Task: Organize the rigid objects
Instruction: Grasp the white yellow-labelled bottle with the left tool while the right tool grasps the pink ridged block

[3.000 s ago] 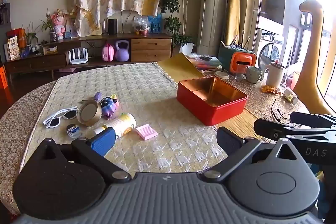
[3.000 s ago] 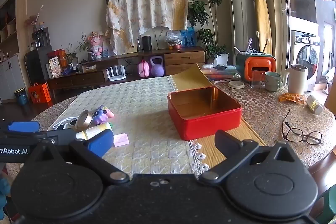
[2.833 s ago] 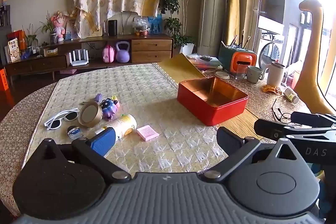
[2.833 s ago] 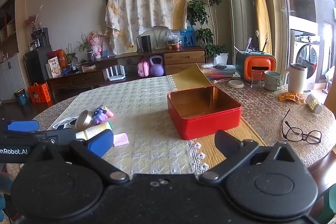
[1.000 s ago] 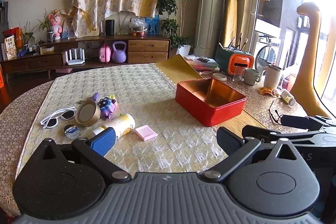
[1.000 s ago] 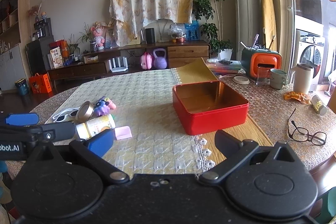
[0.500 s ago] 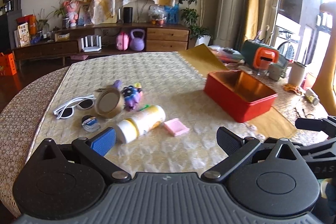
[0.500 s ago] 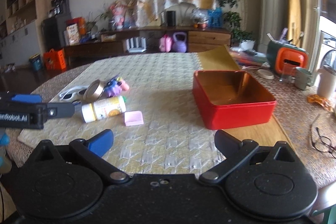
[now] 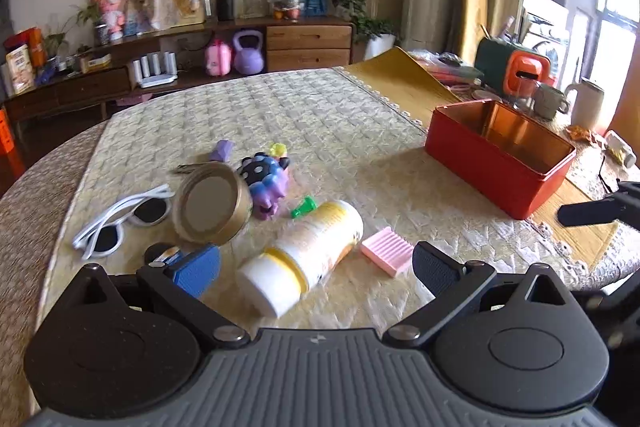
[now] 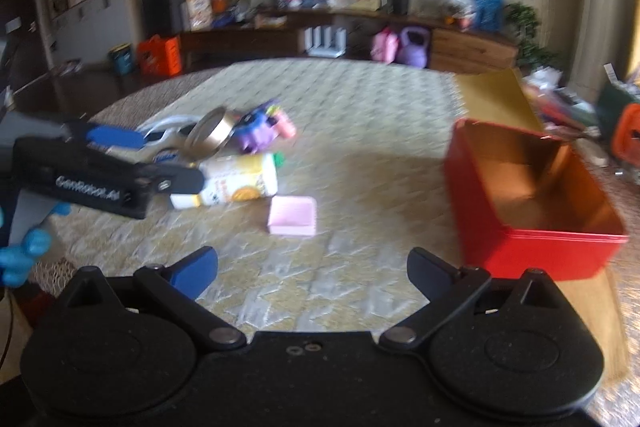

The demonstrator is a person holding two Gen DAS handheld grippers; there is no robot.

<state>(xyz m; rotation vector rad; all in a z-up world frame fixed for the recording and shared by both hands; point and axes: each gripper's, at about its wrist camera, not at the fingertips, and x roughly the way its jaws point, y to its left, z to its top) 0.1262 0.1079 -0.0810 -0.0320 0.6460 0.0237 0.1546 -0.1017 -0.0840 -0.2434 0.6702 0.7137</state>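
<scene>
Table [image 9: 320,115]: covered with a pale woven cloth that carries everything.
Red tin [image 9: 500,157]: open and empty, on the right, well apart from the clutter; likely the destination.
Bottle [image 9: 304,257]: white and yellow, lying on its side, nearest the left gripper [image 9: 316,269].
Round tin [image 9: 210,203]: tilted, resting just beside the white sunglasses [image 9: 120,217] and purple toy [image 9: 266,183].
Pink block [image 9: 387,251]: flat, just right of the bottle.
Left fingers: spread wide, holding nothing.
Right gripper [image 10: 312,269]: fingers released, empty, facing the pink block.
Advice: straddle the bottle across its body, not the cap, close squarely so it cannot roll.
</scene>
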